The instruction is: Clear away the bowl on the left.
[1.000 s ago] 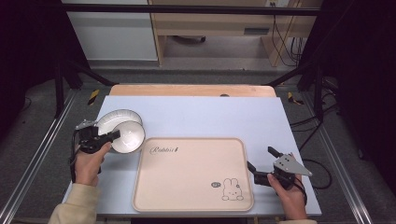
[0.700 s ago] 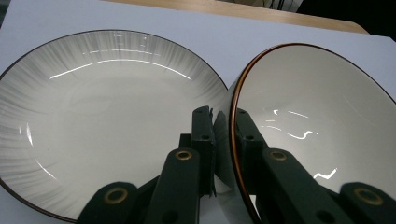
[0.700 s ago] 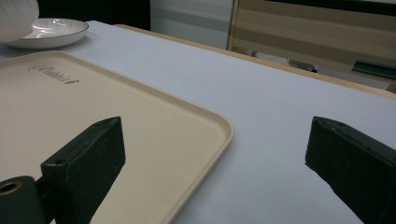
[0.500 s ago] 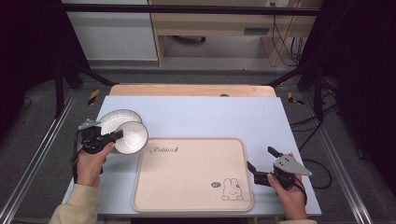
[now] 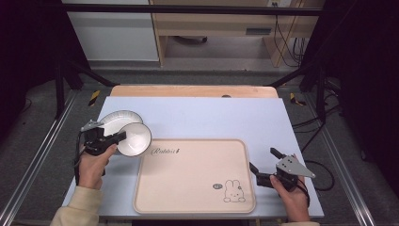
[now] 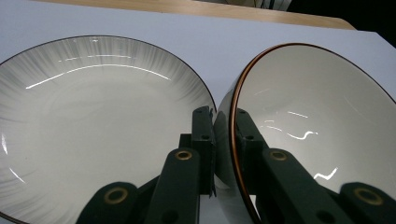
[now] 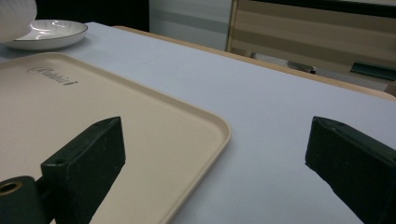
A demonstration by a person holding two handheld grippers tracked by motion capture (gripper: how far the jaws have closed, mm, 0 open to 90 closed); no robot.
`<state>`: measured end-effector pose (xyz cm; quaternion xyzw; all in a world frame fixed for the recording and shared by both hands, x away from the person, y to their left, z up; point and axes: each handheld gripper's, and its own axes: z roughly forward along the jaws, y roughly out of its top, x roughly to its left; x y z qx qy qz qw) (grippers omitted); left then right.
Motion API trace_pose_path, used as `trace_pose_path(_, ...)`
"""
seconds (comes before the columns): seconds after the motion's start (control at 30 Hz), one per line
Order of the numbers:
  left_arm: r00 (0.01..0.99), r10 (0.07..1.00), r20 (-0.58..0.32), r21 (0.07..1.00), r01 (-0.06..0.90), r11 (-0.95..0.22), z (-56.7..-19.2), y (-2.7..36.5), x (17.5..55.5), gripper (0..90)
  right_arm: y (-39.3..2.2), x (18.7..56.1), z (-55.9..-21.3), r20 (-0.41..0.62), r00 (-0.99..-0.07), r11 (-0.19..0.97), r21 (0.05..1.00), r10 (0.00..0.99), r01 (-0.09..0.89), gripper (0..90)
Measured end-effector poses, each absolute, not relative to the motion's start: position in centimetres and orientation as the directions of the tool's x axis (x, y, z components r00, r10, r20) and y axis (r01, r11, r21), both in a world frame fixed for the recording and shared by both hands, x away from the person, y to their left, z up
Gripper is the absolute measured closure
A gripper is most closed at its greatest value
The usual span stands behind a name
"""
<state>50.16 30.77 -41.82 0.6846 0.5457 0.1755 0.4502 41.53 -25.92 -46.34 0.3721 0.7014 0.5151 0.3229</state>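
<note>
My left gripper (image 5: 122, 136) is shut on the rim of a white bowl (image 5: 135, 138) with a brown edge, at the left of the table. In the left gripper view the jaws pinch the bowl (image 6: 317, 130) wall, one inside and one outside, at my left gripper (image 6: 222, 116). The bowl hangs tilted just off the beige tray's (image 5: 188, 188) top-left corner. Behind it a white plate (image 5: 113, 120) with a dark rim lies on the table; this plate (image 6: 93, 121) is bare. My right gripper (image 5: 262, 159) stands open at the tray's right edge, jaws wide apart with nothing between them, my right gripper (image 7: 215, 128).
The tray (image 7: 93, 107) has a rabbit drawing (image 5: 233, 190) and script lettering and carries nothing. The pale blue tabletop (image 5: 211, 117) stretches behind it to a wooden strip (image 5: 188, 91). In the right gripper view the plate (image 7: 51, 30) and bowl (image 7: 14, 18) are far off.
My left gripper has carried the bowl slightly to the right, toward the tray's corner. The right gripper has stayed where it was, open.
</note>
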Motion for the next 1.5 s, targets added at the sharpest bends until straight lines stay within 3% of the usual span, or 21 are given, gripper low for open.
trace_pose_path(0.7, 0.416, 0.874, -0.253, 0.812, 0.582, -0.043, -41.0, 28.4, 49.6, 81.5, -26.4, 41.3, -46.0, -0.055, -0.543, 0.144, 0.982, 0.838, 0.124, 5.5)
trace_pose_path(1.5, 0.538, 0.799, -0.271, 0.781, 0.607, -0.144, -42.7, 22.5, 49.1, 81.4, -26.5, 41.2, -46.0, -0.067, -0.559, 0.146, 0.984, 0.826, 0.098, 5.8)
